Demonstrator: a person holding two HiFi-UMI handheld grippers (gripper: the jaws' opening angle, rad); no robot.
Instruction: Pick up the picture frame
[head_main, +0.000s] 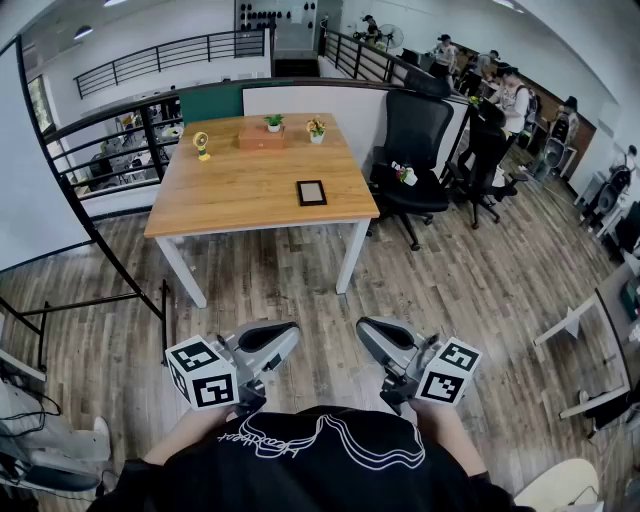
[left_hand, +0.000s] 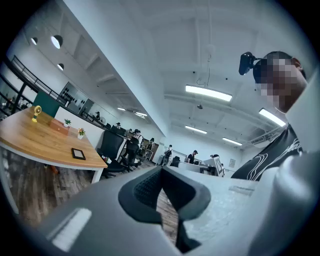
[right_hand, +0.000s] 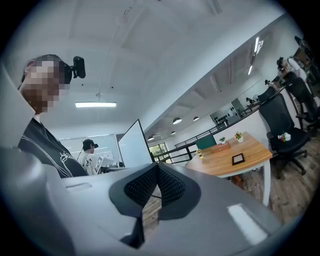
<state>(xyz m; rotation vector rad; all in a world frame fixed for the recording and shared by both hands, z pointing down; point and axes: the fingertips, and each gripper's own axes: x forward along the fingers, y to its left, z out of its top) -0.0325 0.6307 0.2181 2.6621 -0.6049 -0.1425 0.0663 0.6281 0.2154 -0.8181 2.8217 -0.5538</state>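
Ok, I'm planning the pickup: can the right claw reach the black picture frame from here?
Probably not: the right claw sits by the person's body, with wood floor between it and the wooden table. Nothing crowds the black picture frame.

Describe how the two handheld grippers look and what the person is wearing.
Both the left gripper and the right gripper have light grey, rounded, tapering bodies, with black ribbed pads lining the jaws. Each carries a white cube printed with black square markers. No cables show. The person wears a black top with a white line drawing and script across it.
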